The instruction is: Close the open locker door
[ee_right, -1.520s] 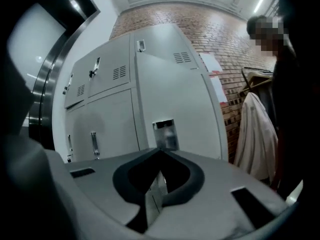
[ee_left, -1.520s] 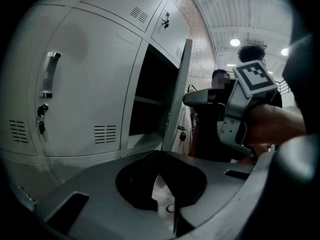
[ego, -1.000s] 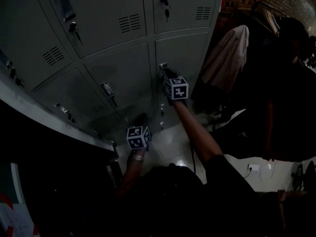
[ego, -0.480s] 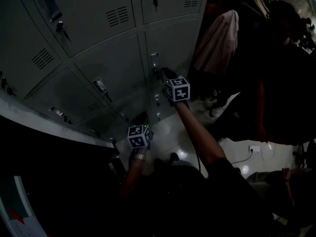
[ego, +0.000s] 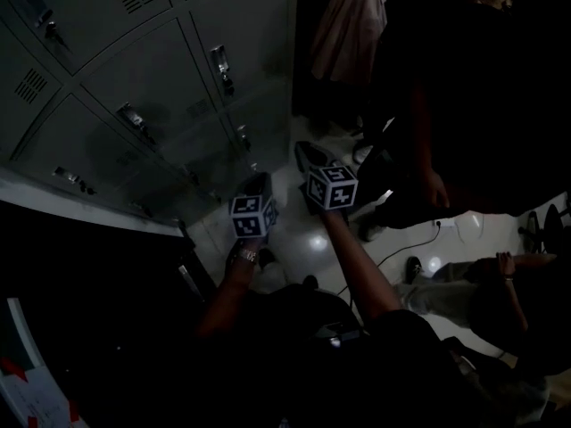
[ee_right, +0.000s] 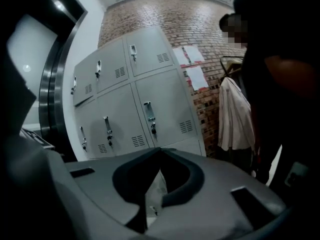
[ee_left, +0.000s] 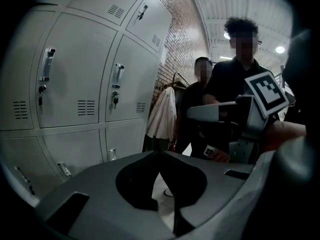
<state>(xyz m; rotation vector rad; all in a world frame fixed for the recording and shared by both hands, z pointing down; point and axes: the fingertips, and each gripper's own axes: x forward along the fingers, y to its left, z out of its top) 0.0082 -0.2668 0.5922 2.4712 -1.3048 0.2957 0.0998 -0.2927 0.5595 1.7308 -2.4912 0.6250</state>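
- Hanging low in the middle of the head view, both grippers sit side by side above the glossy pale floor, apart from the lockers.
- The left gripper has its jaws pressed together tip to tip with nothing pinched between them. Its own view looks past the tips at the lower lockers and a bit of floor.
- Same deal for the right gripper: jaws together and empty. It sits just to the right of the left one, and the two marker cubes are near each other but not touching.
- The locker bank fills the upper left of the head view. It's grey metal with vent slots, and keys dangle in a couple of the locks.
- Every one of the locker doors I can make out lies flush with its neighbours, including the right-hand column nearest the grippers.
- A pale grey edge cuts across the left side of the head view with pure black under it. It's too dark to tell what it belongs to.
- A pale coat hangs at top centre, just right of the lockers, in front of a brick wall.
- Two people in dark clothes stand on the right, and one has a hand hanging down at centre right.
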